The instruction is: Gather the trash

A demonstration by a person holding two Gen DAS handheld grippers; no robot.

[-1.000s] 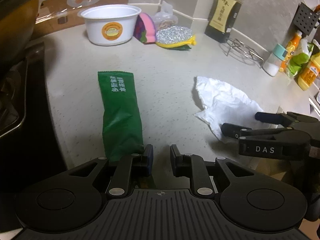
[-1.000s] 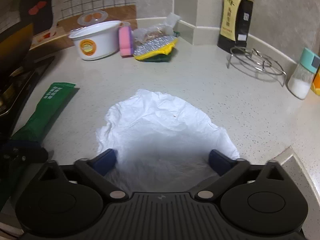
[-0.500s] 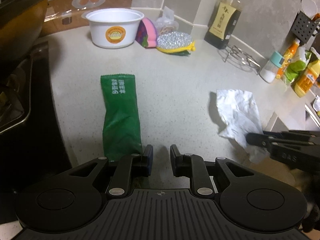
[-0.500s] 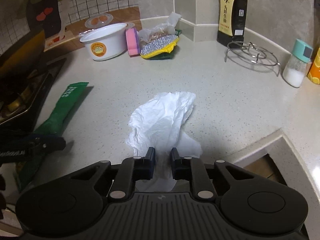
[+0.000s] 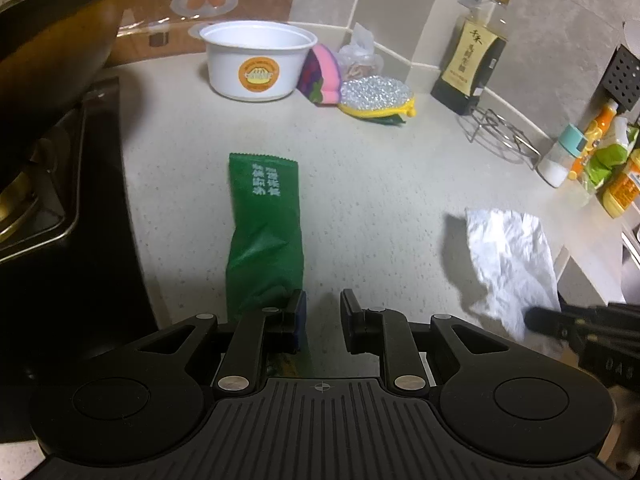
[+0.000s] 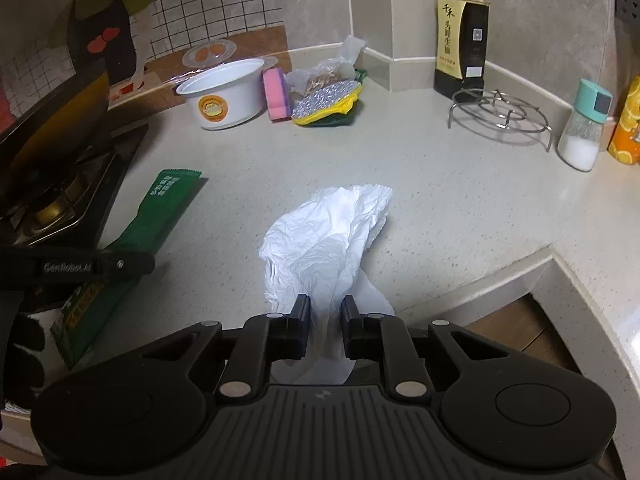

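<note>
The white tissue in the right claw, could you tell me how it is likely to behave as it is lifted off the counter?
The tissue is crumpled and thin, so it will probably hang limp and trail from the right claw. It looks very light, so it may flutter. Pinched at one end only, it could tear or slip if it snags on the counter.

I see open counter (image 6: 440, 208) btwn green wrapper (image 5: 264, 228) & white paper (image 6: 328, 240); stove (image 5: 60, 200) blocks left side, bowl (image 5: 256, 60), sponges (image 6: 304, 100), wire rack (image 6: 500, 116) crowd back wall.
</note>
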